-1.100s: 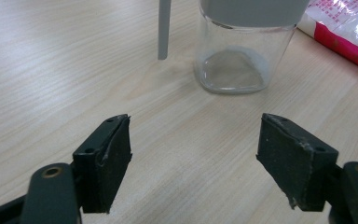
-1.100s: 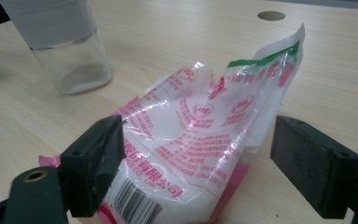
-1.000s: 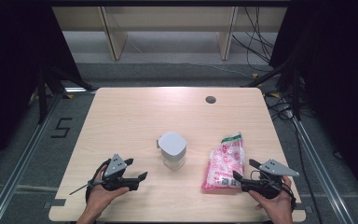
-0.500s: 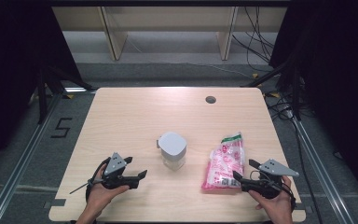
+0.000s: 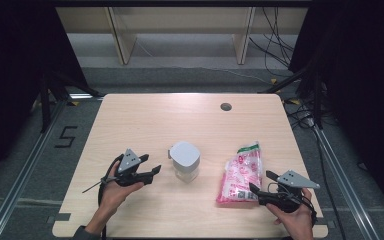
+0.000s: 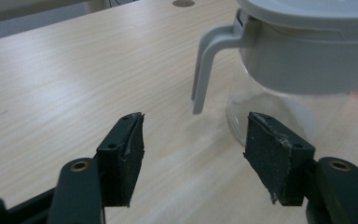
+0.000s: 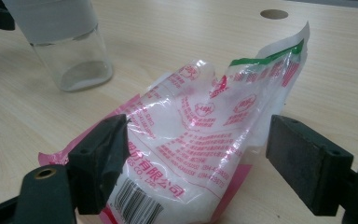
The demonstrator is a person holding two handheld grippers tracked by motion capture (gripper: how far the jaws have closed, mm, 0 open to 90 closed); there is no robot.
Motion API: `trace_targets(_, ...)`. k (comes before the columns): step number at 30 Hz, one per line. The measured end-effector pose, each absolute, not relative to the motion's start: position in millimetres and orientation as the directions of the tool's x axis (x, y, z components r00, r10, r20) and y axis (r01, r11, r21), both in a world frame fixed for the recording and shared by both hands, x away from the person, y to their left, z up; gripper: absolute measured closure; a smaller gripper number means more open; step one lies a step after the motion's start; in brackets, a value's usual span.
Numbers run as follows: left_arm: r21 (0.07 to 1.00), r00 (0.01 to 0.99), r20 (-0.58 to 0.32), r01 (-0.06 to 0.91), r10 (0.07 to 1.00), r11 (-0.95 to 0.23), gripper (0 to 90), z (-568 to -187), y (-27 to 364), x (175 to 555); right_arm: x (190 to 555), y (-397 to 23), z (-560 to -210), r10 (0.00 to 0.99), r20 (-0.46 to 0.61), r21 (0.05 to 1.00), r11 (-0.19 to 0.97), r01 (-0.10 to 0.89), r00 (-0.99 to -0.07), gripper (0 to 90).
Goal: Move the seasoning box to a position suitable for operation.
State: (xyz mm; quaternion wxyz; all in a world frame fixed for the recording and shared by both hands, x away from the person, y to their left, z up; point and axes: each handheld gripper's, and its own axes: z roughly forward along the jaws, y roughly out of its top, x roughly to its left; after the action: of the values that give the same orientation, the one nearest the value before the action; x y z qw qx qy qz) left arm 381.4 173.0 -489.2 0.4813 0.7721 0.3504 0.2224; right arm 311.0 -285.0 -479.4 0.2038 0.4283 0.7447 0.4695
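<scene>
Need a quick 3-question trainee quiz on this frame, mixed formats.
1. True or false: the left gripper is shut on the jug handle.
2. What lies in front of the right gripper? A) a cup B) a bag C) a box
3. Fill in: the jug has a grey ____ on top.

Key:
1. False: its jaws stand open, short of the handle, and have just been closing with nothing between them.
2. B, the bag, clear with pink print.
3. Lid.

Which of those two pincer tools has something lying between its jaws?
The right gripper: the pink bag lies between its open jaws. The left gripper faces bare table.
</scene>
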Motion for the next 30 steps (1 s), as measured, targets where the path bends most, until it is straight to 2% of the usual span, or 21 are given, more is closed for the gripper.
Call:
trace_targets(4, 0.899, 0.663, 0.034, 0.307, 0.748, -0.313, 41.5, -491, 163, 396, 312, -286, -479, 0.827, 0.085, 0.878, 0.202, 0.434, -0.556, 22.6)
trace_targets(6, 0.898, 0.672, 0.034, 0.304, 0.740, -0.318, 43.6, -492, 160, 401, 310, -285, -478, 0.831, 0.116, 0.865, 0.185, 0.467, -0.544, 22.6)
trace_targets(8, 0.899, 0.681, 0.033, 0.300, 0.731, -0.320, 46.5, -493, 157, 403, 312, -287, -479, 0.821, 0.084, 0.874, 0.211, 0.438, -0.564, 22.8)
trace_targets(13, 0.902, 0.689, 0.034, 0.290, 0.723, -0.319, 52.7, -494, 150, 411, 312, -285, -479, 0.824, 0.093, 0.870, 0.205, 0.448, -0.558, 23.1)
trace_targets(19, 0.896, 0.722, 0.081, 0.249, 0.688, -0.368, 63.7, -494, 140, 419, 313, -286, -479, 0.819, 0.085, 0.875, 0.211, 0.436, -0.567, 23.6)
trace_targets(22, 0.902, 0.731, 0.063, 0.250, 0.679, -0.352, 65.8, -497, 136, 423, 312, -284, -479, 0.824, 0.102, 0.873, 0.195, 0.447, -0.558, 23.9)
trace_targets(23, 0.904, 0.730, 0.044, 0.262, 0.682, -0.339, 68.8, -499, 134, 424, 312, -284, -479, 0.823, 0.099, 0.873, 0.197, 0.446, -0.559, 24.0)
trace_targets(26, 0.888, 0.722, 0.070, 0.268, 0.688, -0.372, 79.1, -501, 132, 423, 313, -285, -479, 0.818, 0.093, 0.877, 0.203, 0.436, -0.568, 24.1)
trace_targets(30, 0.889, 0.727, 0.052, 0.278, 0.684, -0.364, 81.9, -501, 134, 423, 313, -285, -479, 0.817, 0.091, 0.877, 0.205, 0.434, -0.570, 24.4)
